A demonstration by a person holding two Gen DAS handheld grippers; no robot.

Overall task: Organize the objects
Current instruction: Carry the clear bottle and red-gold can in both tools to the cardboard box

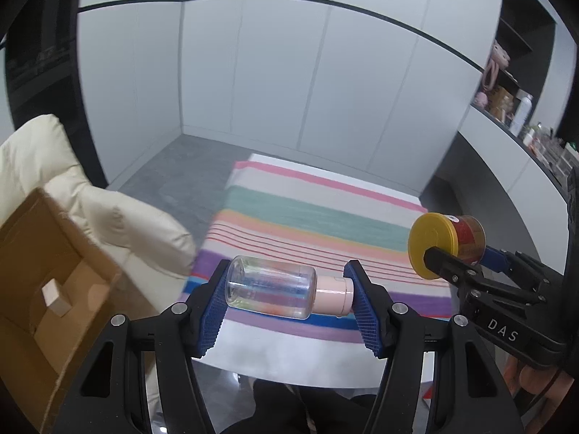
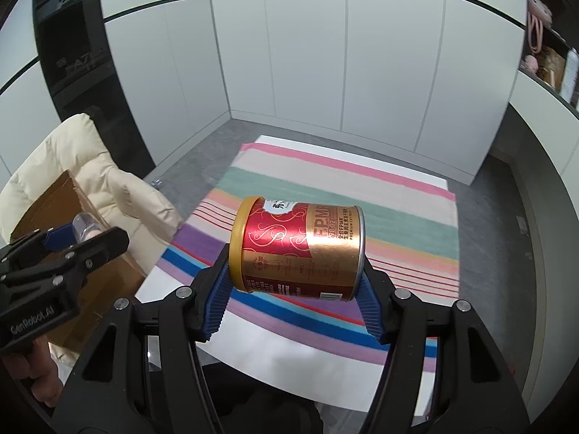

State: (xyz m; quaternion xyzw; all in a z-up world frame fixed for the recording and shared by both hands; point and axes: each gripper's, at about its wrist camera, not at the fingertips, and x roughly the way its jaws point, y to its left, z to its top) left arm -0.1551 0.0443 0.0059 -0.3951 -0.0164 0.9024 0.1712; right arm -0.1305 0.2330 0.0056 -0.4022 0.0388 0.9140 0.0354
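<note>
My left gripper [image 1: 289,293] is shut on a clear bottle [image 1: 269,287] with a pink cap, held sideways above the striped cloth [image 1: 311,217]. My right gripper [image 2: 295,275] is shut on a red and gold can [image 2: 300,249] with a yellow lid, held sideways above the same cloth [image 2: 325,188]. In the left wrist view the can [image 1: 447,244] and right gripper show at the right. In the right wrist view the bottle [image 2: 85,229] and left gripper show at the left, over an open cardboard box [image 2: 68,195].
The open cardboard box [image 1: 43,289] stands at the left beside a cream cushioned chair [image 1: 90,199]. The cloth lies on a white table [image 1: 307,358]. White cabinet doors stand behind. A counter with bottles and clutter [image 1: 524,119] runs along the right.
</note>
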